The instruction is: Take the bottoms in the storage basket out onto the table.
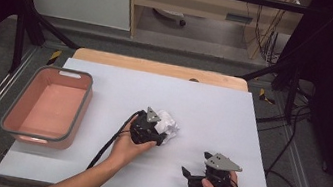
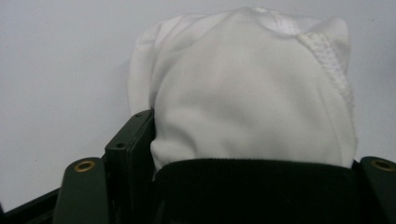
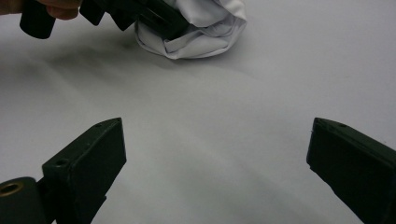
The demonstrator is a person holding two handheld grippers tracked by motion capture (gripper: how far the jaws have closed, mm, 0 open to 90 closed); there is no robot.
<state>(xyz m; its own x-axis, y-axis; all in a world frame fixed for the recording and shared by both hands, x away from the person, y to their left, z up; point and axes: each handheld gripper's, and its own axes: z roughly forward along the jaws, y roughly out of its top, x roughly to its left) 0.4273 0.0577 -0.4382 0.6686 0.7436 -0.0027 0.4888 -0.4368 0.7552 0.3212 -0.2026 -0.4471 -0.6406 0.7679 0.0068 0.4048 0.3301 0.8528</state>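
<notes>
A: How many things are on the table (image 1: pixel 92 163)?

B: One white cloth (image 1: pixel 169 124), one pink tub with a grey rim (image 1: pixel 82 108), and two grippers, one in each hand.

A: Where does the cloth sit?

B: Near the middle of the white tabletop, well apart from the tub, which stands at the left edge. The left gripper (image 1: pixel 159 137) is right at it.

A: What does the cloth look like?

B: Bunched into a rounded lump, plain white, smooth fabric with soft folds. The left gripper view shows a knitted or stitched band (image 2: pixel 327 56) running along its upper right edge. In the right gripper view it rests on the table with folds tucked under.

A: Does the left gripper have it?

B: The cloth bulges up between the jaws, which sit partly closed against its sides, so it is gripped.

A: And the right gripper (image 1: pixel 195 168)?

B: Its jaws stand wide apart with bare tabletop between them, holding nothing, toward the near right of the table.
</notes>
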